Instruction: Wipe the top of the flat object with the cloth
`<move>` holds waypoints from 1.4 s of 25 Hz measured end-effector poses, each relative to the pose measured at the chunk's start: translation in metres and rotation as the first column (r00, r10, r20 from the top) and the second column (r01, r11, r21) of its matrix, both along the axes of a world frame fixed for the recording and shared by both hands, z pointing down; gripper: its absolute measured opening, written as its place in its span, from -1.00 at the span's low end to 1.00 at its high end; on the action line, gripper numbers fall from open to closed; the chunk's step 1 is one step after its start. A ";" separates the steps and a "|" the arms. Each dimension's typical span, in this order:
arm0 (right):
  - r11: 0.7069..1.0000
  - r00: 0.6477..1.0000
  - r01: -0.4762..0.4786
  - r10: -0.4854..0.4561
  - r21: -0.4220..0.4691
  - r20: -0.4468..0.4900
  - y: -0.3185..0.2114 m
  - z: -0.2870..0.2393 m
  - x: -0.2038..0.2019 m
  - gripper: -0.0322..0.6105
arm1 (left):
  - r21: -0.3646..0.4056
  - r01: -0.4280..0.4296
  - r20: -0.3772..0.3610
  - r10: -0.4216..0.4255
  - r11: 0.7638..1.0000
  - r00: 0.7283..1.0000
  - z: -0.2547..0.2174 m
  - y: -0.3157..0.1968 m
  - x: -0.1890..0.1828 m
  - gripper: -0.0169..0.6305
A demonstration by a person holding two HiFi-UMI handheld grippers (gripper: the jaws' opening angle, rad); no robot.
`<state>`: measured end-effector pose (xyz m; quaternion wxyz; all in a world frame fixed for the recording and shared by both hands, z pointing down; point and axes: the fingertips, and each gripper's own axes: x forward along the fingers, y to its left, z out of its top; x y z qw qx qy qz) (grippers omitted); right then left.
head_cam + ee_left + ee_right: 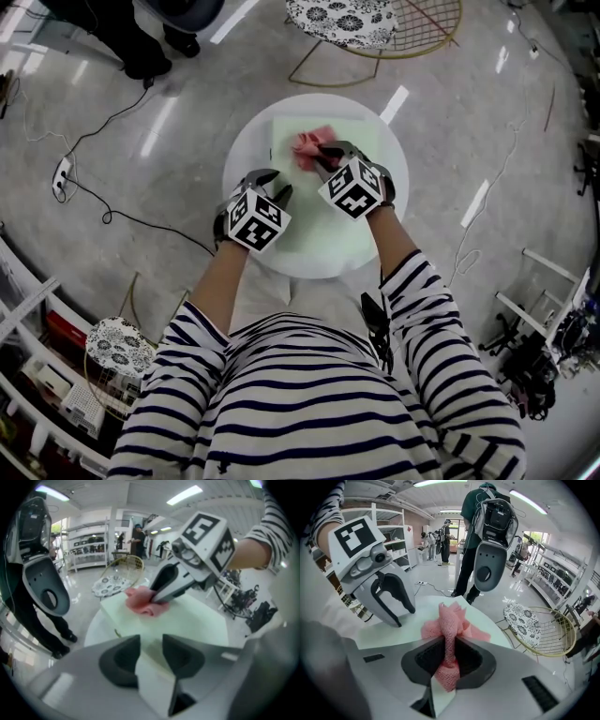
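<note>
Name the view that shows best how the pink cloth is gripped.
The right gripper view: the pink cloth stands pinched between the right gripper's shut jaws. The head view shows only a bunch past that gripper; the left gripper view shows it side-on on the board.

The person wears a navy-striped white top (309,412) (sleeves stop short of the wrists). The dark left gripper (274,185) and right gripper (323,157) each bear a black-and-white marker cube (255,219).
</note>
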<state>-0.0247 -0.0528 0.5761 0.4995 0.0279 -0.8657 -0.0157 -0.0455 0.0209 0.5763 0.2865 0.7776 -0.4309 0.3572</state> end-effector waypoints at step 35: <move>0.989 0.989 -0.144 0.144 -0.022 0.028 -0.038 -0.004 0.043 -0.71 | -0.085 0.080 0.103 -0.072 0.993 0.992 0.005 -0.004 0.002 -0.48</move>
